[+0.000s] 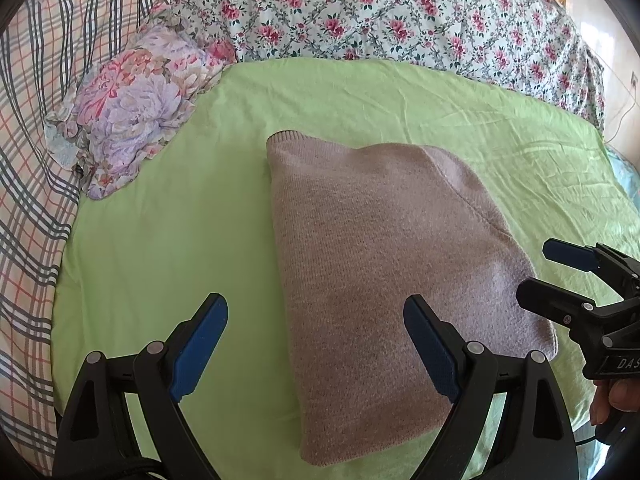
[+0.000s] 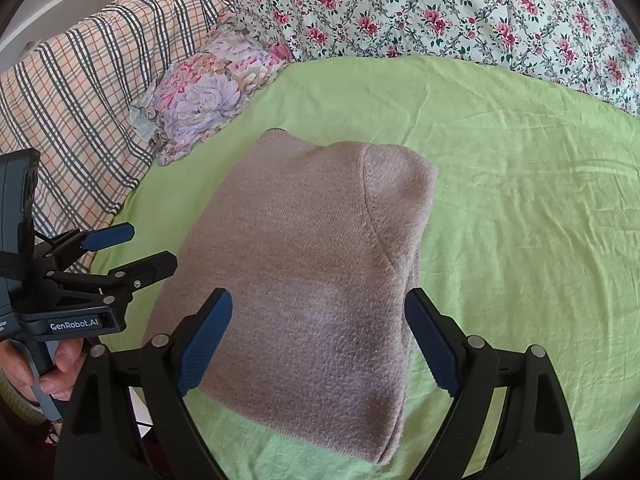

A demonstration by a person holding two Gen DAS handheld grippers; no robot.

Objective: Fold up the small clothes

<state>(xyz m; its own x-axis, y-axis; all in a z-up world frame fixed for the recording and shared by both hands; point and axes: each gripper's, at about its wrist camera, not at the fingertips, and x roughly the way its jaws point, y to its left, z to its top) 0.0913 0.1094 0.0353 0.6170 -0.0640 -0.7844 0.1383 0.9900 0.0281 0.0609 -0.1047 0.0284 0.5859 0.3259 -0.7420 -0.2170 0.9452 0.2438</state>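
Observation:
A beige knit sweater lies folded into a compact rectangle on the green sheet; it also shows in the right wrist view. My left gripper is open and empty, hovering above the sweater's near left part. My right gripper is open and empty, above the sweater's near end. The right gripper shows at the right edge of the left wrist view, beside the sweater. The left gripper shows at the left of the right wrist view, open.
A flowered pillow lies at the sheet's far left. A plaid quilt runs along the left. A rose-print quilt is bunched along the back. Bare green sheet spreads right of the sweater.

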